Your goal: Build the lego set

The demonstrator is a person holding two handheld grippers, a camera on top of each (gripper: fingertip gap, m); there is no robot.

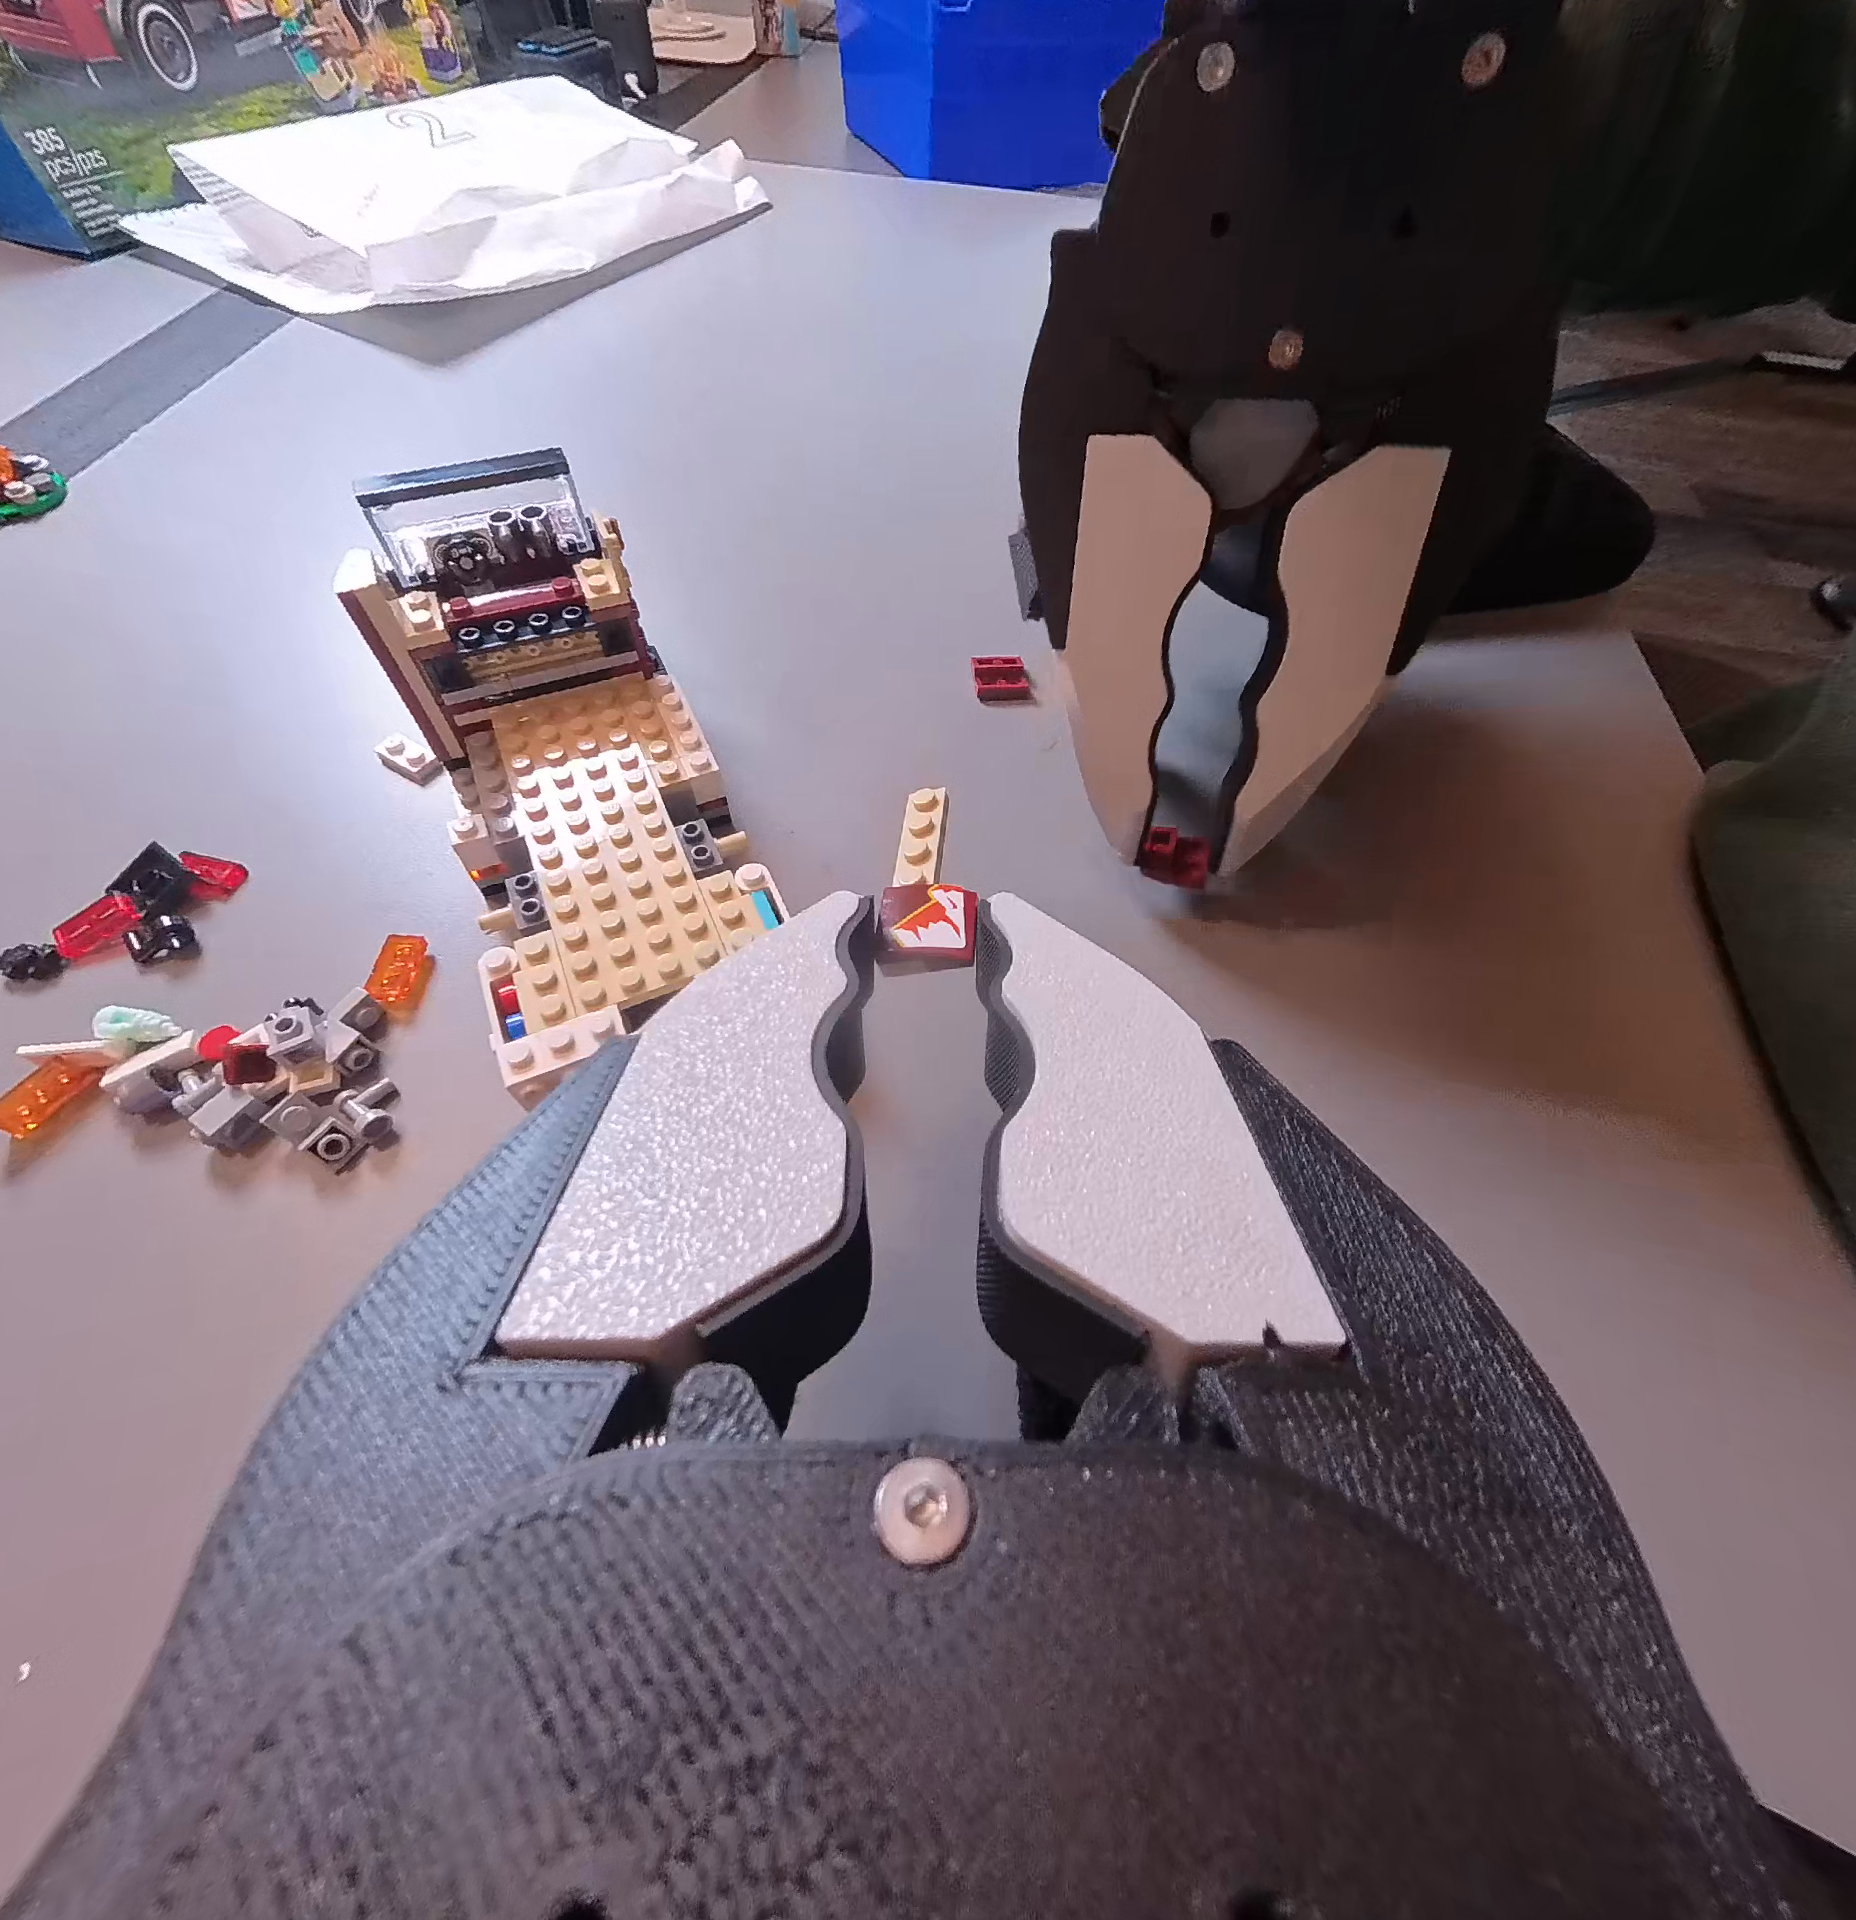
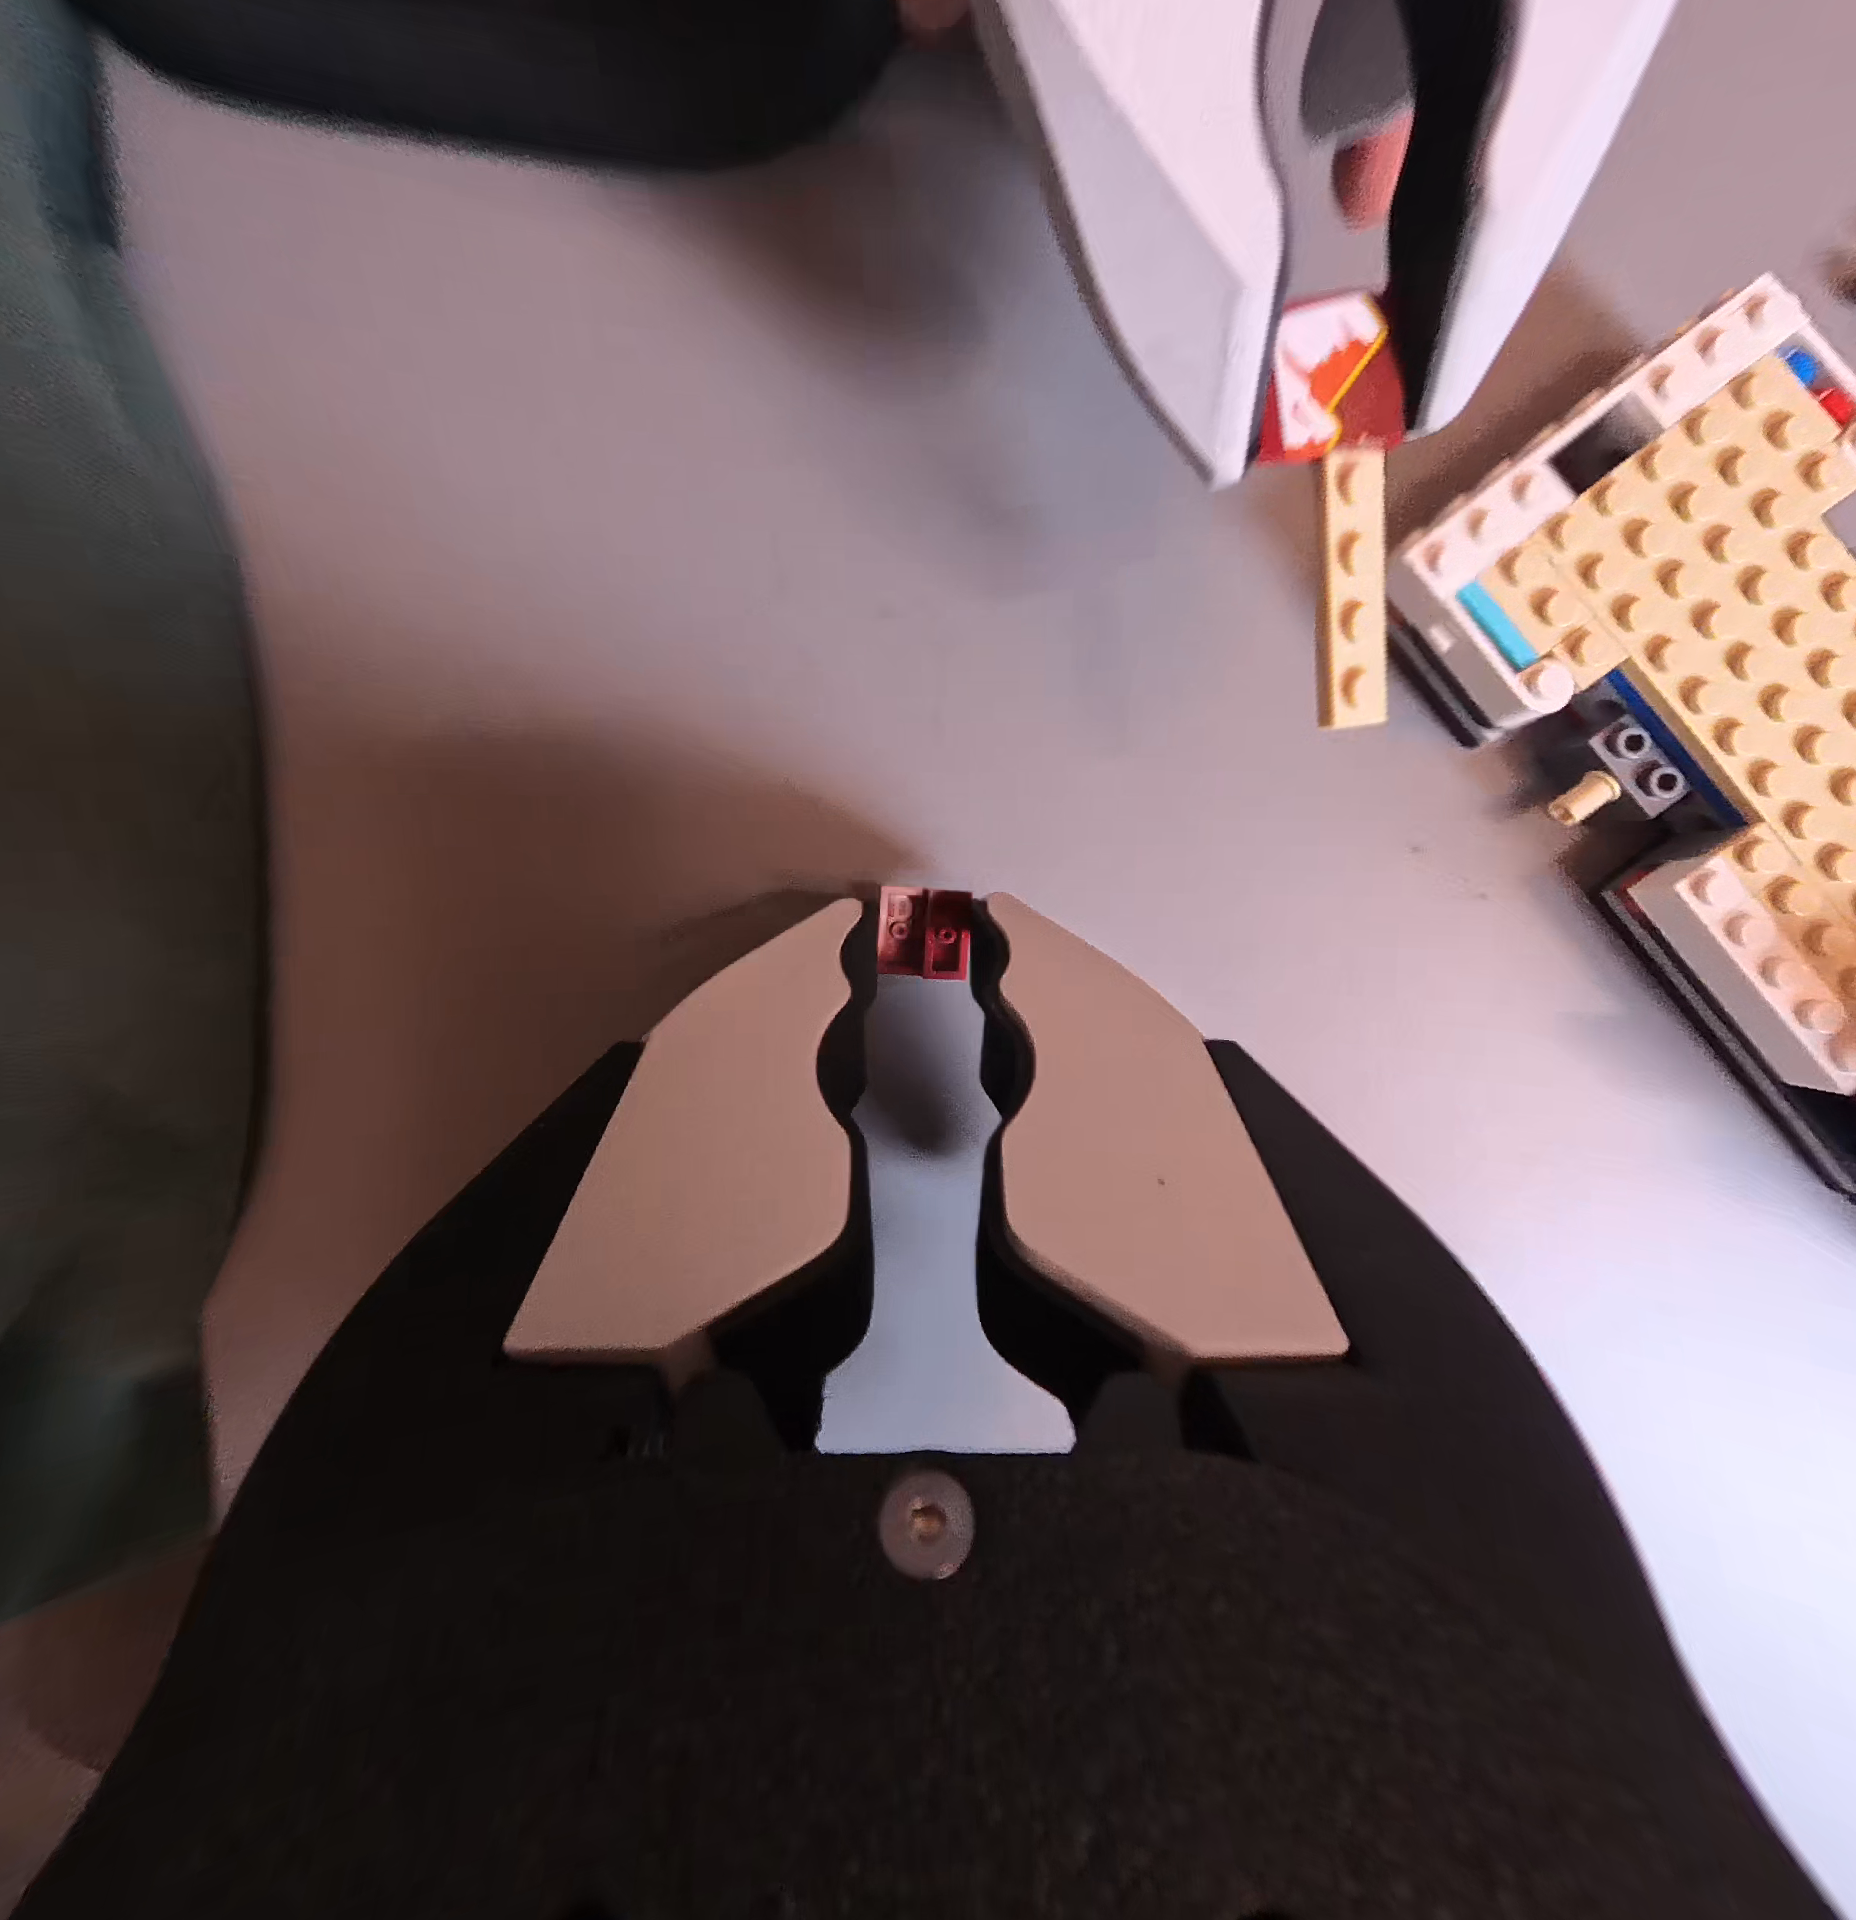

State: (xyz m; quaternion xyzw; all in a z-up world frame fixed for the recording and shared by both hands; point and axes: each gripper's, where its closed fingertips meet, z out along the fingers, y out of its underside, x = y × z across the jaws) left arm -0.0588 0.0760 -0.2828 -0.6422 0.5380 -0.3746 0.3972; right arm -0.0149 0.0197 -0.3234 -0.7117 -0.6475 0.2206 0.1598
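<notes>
**Both grippers pinch small dark-red pieces beside the half-built vehicle**

The left gripper, with pebbled grey pads on ribbed black printed shells, is clenched on a dark-red printed tile bearing a white-and-orange graphic, held at the fingertips just above the smooth grey table. A tan 1x4 plate lies flat on the table just beyond the tile, near it. The right gripper stands steeply, tips down on the table, and grips a small dark-red brick between its wavy-edged fingers.

The partly built vehicle sits to the left: a studded tan floor, white bricks at the near end, a dark-red cab with a clear windscreen at the far end. A second small dark-red piece lies alone beyond the right gripper. A loose pile of grey, orange and red parts lies well left of the model. A crumpled white paper bag and the set's box lie at the far edge.

Bare tabletop stretches between the model and the right gripper; the table's right edge runs close behind that gripper.
</notes>
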